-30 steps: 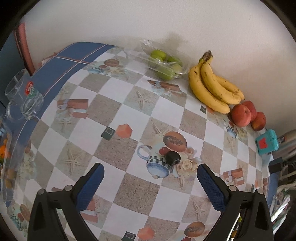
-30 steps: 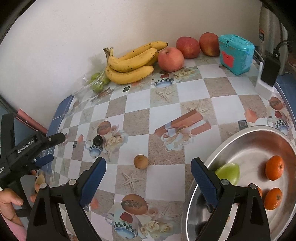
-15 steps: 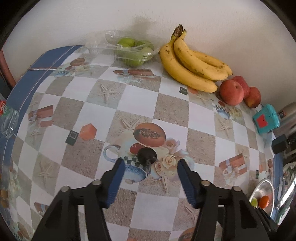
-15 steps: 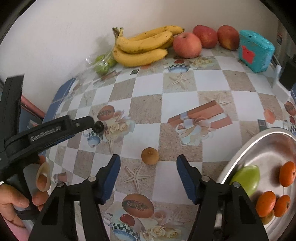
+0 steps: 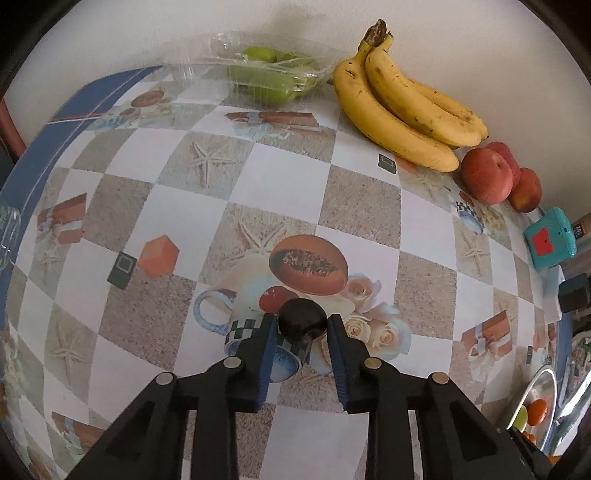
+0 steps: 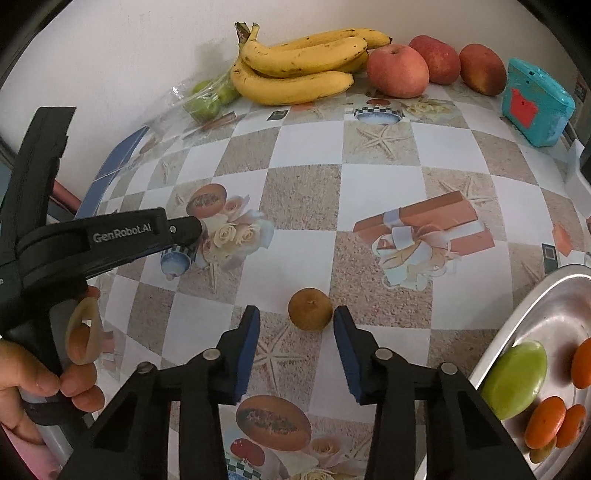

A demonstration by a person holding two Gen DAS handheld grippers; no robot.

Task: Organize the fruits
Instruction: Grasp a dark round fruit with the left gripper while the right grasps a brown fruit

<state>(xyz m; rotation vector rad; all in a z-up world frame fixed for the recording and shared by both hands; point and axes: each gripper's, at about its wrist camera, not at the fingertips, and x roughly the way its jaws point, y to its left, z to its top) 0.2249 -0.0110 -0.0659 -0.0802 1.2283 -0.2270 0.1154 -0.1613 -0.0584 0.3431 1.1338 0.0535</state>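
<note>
A plain white wall (image 5: 147,33) (softly lit) backs the table (image 5: 362,199).

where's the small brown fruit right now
In the right wrist view, the small brown fruit sits on the tablecloth between the right gripper's open jaws, left of the metal bowl.

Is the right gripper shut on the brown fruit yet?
No. The right gripper jaws have just been closing, but a gap shows left of the brown fruit.

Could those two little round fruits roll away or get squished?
Maybe. The left hand-held gripper has just closed on the small dark round fruit; a hard squeeze could bruise it. The right hand-held gripper has been closing, but the small brown round fruit touches only one pad, so it might roll across the checkered tablecloth.
</note>
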